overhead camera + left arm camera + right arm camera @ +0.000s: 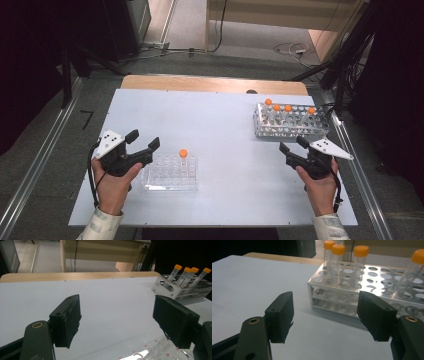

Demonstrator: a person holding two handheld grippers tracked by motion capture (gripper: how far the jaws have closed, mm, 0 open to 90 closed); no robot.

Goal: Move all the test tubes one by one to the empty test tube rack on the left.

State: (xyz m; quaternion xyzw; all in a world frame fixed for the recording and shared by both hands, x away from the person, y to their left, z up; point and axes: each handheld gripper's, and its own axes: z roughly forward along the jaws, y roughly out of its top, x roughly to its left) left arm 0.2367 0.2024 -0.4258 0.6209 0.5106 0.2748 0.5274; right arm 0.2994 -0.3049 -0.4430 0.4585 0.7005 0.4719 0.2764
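Two hand-held grippers hover over a white table [220, 125], one in each of a person's hands. The left gripper [145, 139] sits near the table's left front, just beside the left end of a clear plastic rack [171, 172]. Its jaws stand spread apart with nothing between them; in the left gripper view only bare table surface shows in the gap, and the clear rack's edge peeks in at the bottom right, under the right-hand jaw. One orange-capped tube [183, 155] stands upright in the clear rack, near its back right, a little to the right of the left gripper's jaws and not touching them.

The right gripper [293, 144] is near the table's right side, just in front of a metal rack [292, 122] that stands at the far right. Its jaws are also parted and empty. In the right gripper view the metal rack lies just beyond the jaws, ahead and to the right, with no contact. Four orange-capped tubes [288, 109] stand upright in this rack: three close together toward its left end and one apart farther right.
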